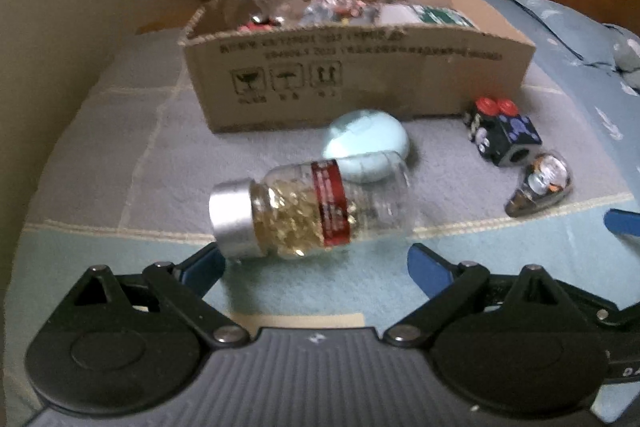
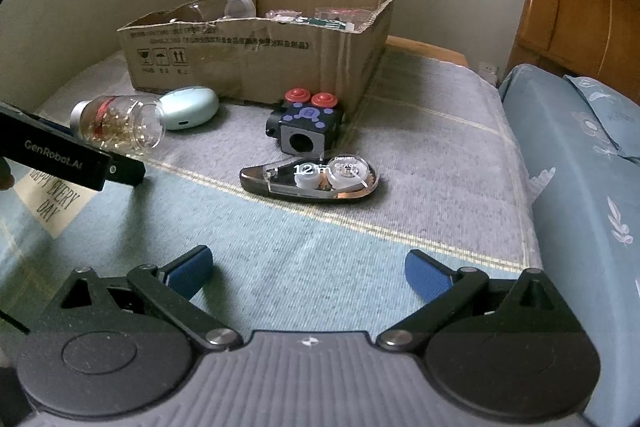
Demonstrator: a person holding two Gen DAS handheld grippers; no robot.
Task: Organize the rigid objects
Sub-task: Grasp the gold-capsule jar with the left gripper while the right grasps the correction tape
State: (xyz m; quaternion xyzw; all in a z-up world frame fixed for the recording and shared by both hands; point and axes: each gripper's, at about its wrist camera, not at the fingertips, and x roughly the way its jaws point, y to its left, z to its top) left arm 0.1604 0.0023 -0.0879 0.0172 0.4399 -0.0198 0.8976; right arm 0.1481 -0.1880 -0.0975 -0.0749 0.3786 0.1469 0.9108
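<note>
The left gripper (image 1: 316, 263) hovers low over the pale blue band at the near edge of the bed cover (image 2: 320, 247), its blue-padded fingers (image 1: 430, 273) spread wide with nothing between them. Just beyond their tips a clear glass jar with a silver screw cap and a red label band (image 1: 308, 209) lies on its side, cap toward the left edge, filled partly with golden capsules. It rests on the seam where the blue band meets the grey part of the cover.

The right gripper (image 2: 308, 273) also hangs over the blue band, jaws fully apart and holding nothing. Ahead of it, on the grey part, lies a smoky transparent teardrop-shaped correction-tape dispenser (image 2: 310, 177) marked "12 m", flat on its side and well apart from the fingers.

Just behind the jar sits a pale mint, rounded plastic case (image 1: 366, 143); whether the two touch cannot be told. Beside it toward the right edge stands a black cube toy with purple dots and two red buttons on top (image 2: 306, 125), a round hole in its near face, just behind the tape dispenser.

Farthest back, near the corner where the walls meet, a shallow open brown cardboard box (image 2: 256, 59) with printed handling symbols stands on the cover, close behind the case and the cube. It holds clear containers and other small items, too blurred to name.
</note>
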